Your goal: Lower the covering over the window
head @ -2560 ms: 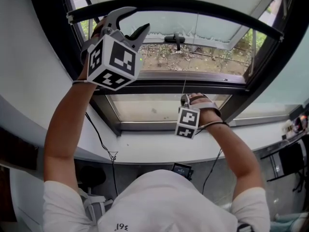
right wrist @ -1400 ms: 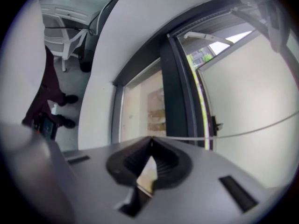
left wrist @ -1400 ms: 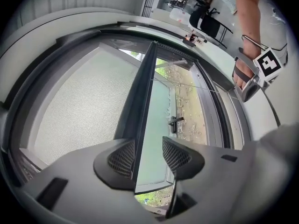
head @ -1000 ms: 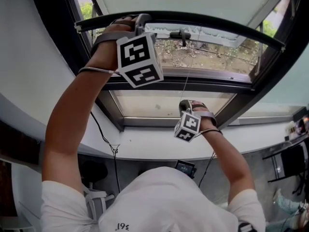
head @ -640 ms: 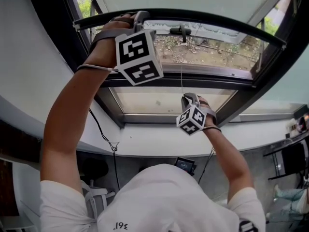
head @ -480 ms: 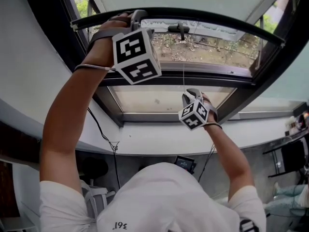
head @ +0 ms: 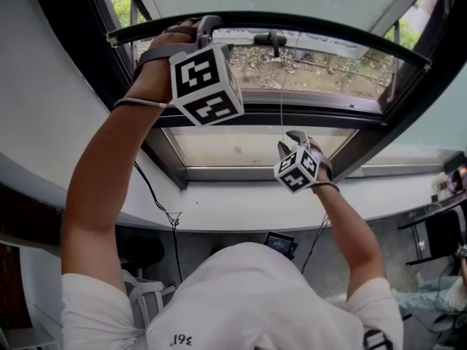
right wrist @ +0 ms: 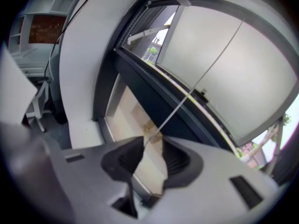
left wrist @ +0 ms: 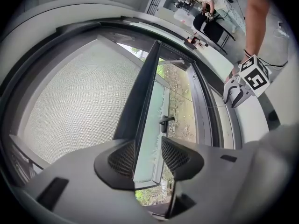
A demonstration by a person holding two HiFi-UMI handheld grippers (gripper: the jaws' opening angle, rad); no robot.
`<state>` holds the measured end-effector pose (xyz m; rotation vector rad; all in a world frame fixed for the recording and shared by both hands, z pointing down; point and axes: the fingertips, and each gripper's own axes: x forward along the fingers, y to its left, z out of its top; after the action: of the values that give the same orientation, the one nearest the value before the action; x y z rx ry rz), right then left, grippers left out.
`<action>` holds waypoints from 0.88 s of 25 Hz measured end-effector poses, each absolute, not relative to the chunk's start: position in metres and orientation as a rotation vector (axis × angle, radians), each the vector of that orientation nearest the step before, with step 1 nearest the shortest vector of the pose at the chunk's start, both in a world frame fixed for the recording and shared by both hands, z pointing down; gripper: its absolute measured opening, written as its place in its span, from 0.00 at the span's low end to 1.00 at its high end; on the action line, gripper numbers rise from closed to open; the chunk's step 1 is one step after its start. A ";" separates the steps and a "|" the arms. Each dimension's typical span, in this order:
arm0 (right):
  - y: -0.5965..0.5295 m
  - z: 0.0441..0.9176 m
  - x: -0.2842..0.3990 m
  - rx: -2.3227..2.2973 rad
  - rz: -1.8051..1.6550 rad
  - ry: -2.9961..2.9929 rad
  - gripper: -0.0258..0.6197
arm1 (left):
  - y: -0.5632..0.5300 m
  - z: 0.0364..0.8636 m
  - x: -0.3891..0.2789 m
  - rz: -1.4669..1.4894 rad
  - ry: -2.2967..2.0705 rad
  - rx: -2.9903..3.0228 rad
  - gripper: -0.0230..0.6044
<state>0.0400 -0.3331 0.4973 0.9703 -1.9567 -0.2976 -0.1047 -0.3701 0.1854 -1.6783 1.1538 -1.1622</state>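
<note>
Roller blind [left wrist: 79, 97]: bottom bar [left wrist: 145, 87] lies across the upper part of the window [head: 314, 75], clamped in left claw [left wrist: 148, 155]. Pull cord [right wrist: 187, 97]: runs between right claw [right wrist: 152, 147] pads; jaws opening, cord loose.

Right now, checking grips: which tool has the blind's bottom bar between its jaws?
The left tool, raised high: the dark bottom bar runs between its jaws. The right tool, lower down, has only the thin cord between its opening jaws.
</note>
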 end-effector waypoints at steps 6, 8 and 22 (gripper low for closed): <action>-0.336 0.496 0.043 0.988 -0.285 -1.955 0.24 | -0.369 0.190 -0.104 -1.170 1.152 -1.676 0.32; -0.336 0.497 0.044 0.983 -0.290 -1.953 0.28 | -0.369 0.192 -0.105 -1.170 1.152 -1.676 0.32; -0.334 0.465 0.049 1.006 -0.349 -1.967 0.36 | -0.364 0.249 -0.105 -1.270 1.094 -1.747 0.32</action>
<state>0.0492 -0.3339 0.4649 1.0055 -1.9671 -0.3491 -0.1050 -0.3644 0.2494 -1.7468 1.0943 -1.2700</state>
